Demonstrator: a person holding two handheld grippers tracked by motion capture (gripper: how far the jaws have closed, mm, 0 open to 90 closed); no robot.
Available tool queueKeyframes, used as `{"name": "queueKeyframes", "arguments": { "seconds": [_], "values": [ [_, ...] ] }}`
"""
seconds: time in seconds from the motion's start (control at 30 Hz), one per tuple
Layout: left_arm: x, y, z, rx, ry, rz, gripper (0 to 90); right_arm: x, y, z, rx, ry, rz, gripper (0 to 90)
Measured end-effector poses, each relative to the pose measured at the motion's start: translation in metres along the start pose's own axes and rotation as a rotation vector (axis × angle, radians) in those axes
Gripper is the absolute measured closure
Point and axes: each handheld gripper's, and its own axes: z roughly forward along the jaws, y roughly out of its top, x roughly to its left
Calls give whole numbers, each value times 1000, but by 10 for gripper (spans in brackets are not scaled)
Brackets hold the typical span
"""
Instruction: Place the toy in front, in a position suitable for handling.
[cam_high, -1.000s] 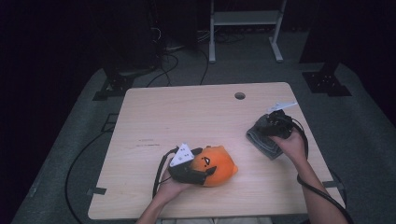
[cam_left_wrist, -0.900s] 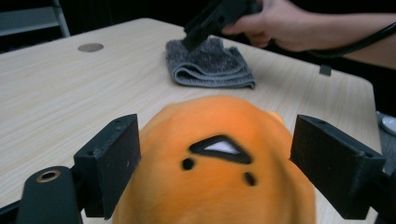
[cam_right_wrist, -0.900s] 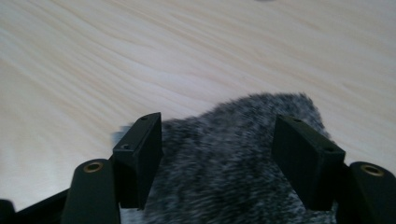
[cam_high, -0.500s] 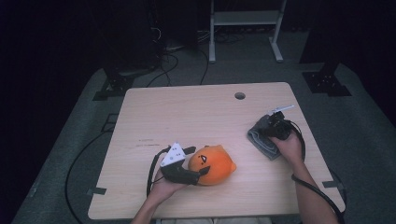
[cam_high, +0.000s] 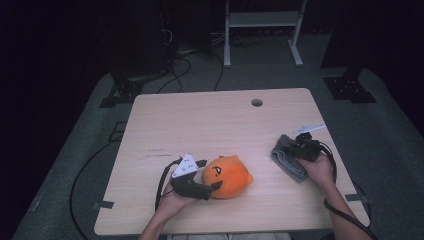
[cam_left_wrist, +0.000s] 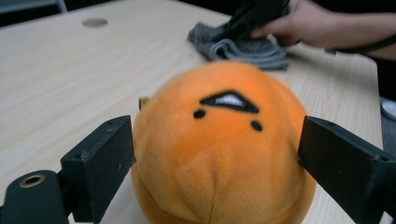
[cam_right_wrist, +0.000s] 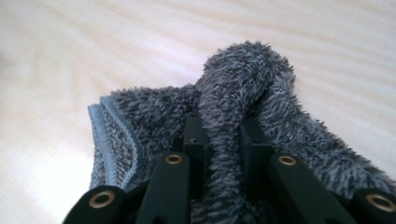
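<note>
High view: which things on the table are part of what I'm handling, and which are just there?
In hand:
- orange plush toy, between the open left tongs
- grey fluffy cloth, a fold pinched in the right tongs

Just there:
- wooden table and its cable hole
- white stand behind

Fuzzy grey cloth (cam_right_wrist: 243, 93), smooth orange plush toy (cam_left_wrist: 224, 149), matt wood table (cam_high: 200, 125).
</note>
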Motion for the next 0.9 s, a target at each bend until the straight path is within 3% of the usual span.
{"name": "queueKeyframes", "arguments": {
  "seconds": [0.03, 0.13, 0.2, 0.33, 0.4, 0.43, 0.53, 0.67, 0.7, 0.73, 0.83, 0.87, 0.9],
  "values": [
    [0, -1, 1, 7, -5, -1, 105, 0, 0, 0, 0, 0, 0, 765],
    [-1, -5, 4, 30, -24, 19, 181, 10, -10, -19, -60, 95, -20, 770],
    [-1, -6, 6, 32, -20, 25, 222, 22, -9, -34, -109, 155, -59, 769],
    [2, -7, 9, 26, -15, -9, 250, 63, -8, -67, -240, 310, -157, 769],
    [3, -7, 10, 23, -11, -16, 253, 91, -7, -76, -272, 370, -237, 769],
    [3, -7, 10, 23, -11, -16, 253, 91, -7, -76, -272, 370, -237, 769],
    [2, -7, 11, 20, -10, -16, 253, 143, -3, -79, -280, 439, -383, 767],
    [2, -9, 14, 13, -23, -21, 260, 168, 6, -68, -293, 429, -434, 764],
    [2, -9, 14, 13, -23, -21, 262, 168, 6, -68, -293, 429, -434, 764],
    [3, -9, 14, 21, -21, -14, 266, 173, 6, -58, -255, 395, -459, 763],
    [5, -10, 13, 20, -30, -21, 273, 171, 1, -51, -229, 378, -463, 768],
    [6, -11, 12, 20, -32, -20, 273, 167, -1, -50, -220, 374, -452, 769],
    [7, -12, 12, 20, -35, -22, 273, 156, -8, -52, -197, 335, -429, 771]
  ]
}}
